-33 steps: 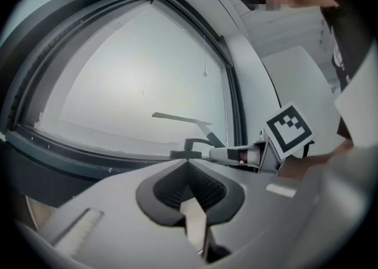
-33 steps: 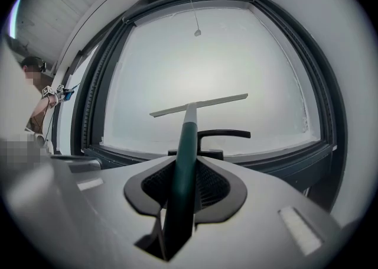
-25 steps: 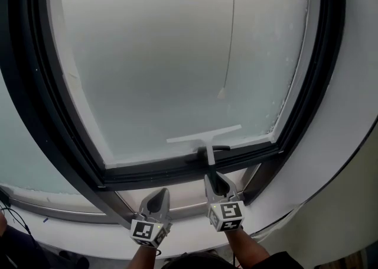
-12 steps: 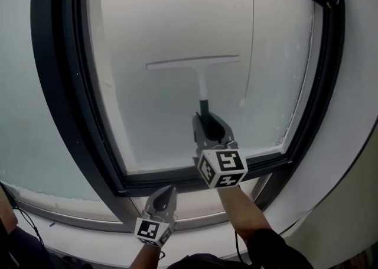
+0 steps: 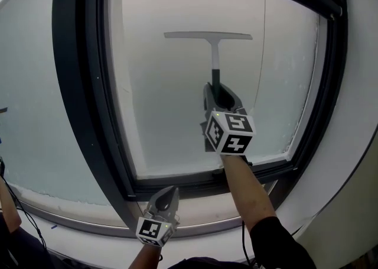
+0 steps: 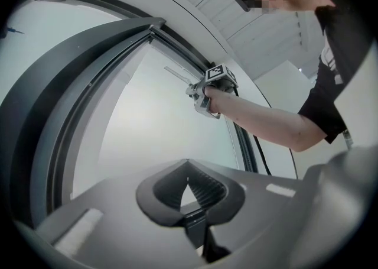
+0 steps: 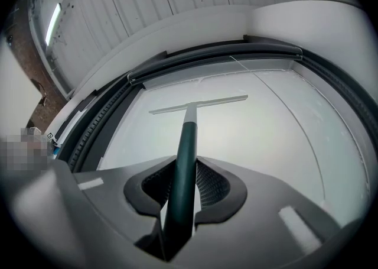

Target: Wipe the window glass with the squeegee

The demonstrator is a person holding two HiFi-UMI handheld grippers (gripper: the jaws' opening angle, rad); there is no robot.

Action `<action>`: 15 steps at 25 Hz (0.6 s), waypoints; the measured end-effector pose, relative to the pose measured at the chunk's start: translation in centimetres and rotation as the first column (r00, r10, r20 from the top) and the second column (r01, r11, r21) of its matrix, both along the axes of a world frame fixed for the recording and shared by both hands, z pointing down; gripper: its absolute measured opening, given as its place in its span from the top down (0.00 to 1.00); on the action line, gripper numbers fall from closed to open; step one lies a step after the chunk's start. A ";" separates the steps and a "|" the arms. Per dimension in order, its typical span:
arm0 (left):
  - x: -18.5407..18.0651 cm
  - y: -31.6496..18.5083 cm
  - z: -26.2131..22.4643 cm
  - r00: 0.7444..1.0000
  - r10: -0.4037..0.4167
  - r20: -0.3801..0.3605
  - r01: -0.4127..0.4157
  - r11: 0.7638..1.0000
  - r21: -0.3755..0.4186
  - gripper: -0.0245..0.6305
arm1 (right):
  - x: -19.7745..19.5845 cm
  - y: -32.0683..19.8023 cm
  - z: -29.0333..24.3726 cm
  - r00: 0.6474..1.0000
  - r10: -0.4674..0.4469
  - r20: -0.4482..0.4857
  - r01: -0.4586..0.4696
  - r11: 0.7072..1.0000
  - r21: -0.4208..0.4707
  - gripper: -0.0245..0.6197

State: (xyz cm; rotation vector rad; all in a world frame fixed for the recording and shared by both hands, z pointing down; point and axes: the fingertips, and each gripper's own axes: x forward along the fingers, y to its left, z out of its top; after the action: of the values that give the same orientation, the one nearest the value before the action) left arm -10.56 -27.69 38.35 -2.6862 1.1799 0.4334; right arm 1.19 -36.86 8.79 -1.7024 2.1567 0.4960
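The squeegee (image 5: 211, 42) has a white T-shaped blade and a dark green handle (image 7: 184, 167). Its blade (image 7: 199, 104) lies flat against the frosted window glass (image 5: 171, 96), high up near the top frame. My right gripper (image 5: 220, 97) is shut on the handle, arm stretched up along the pane. My left gripper (image 5: 167, 197) hangs low by the bottom frame, its jaws closed with nothing between them (image 6: 188, 194). In the left gripper view the right gripper (image 6: 204, 90) shows far up against the glass.
A dark window frame (image 5: 80, 102) rings the pane. A thin blind cord (image 5: 260, 55) hangs down the glass just right of the squeegee. A pale sill (image 5: 71, 217) runs below, and a white wall (image 5: 354, 143) curves off to the right.
The right gripper has carried the squeegee from the bottom of the pane up to near the top frame. The left gripper has stayed low by the sill.
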 end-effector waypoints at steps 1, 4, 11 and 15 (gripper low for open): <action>0.1 -0.1 -0.1 1.000 0.003 -0.001 -0.003 1.000 0.003 0.96 | 0.1 -0.1 0.1 1.000 0.002 0.002 -0.002 1.000 -0.006 0.82; 0.2 0.0 -0.2 1.000 0.016 -0.014 -0.016 1.000 -0.002 0.96 | 0.3 -0.5 0.9 1.000 0.012 -0.005 -0.012 1.000 -0.025 0.82; -0.5 -0.4 0.4 1.000 -0.003 -0.022 0.002 1.000 -0.019 0.96 | 0.0 -0.6 2.5 1.000 0.013 -0.011 -0.014 0.999 -0.042 0.82; -0.6 -0.4 0.7 1.000 -0.013 -0.018 0.012 1.000 -0.023 0.96 | -0.1 -0.3 3.9 1.000 0.014 -0.014 -0.014 0.999 -0.046 0.82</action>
State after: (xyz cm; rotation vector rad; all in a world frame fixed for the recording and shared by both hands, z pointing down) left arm -11.17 -28.05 39.06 -2.6982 1.2133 0.4458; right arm 1.07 -37.12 12.68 -1.7444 2.1839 0.4666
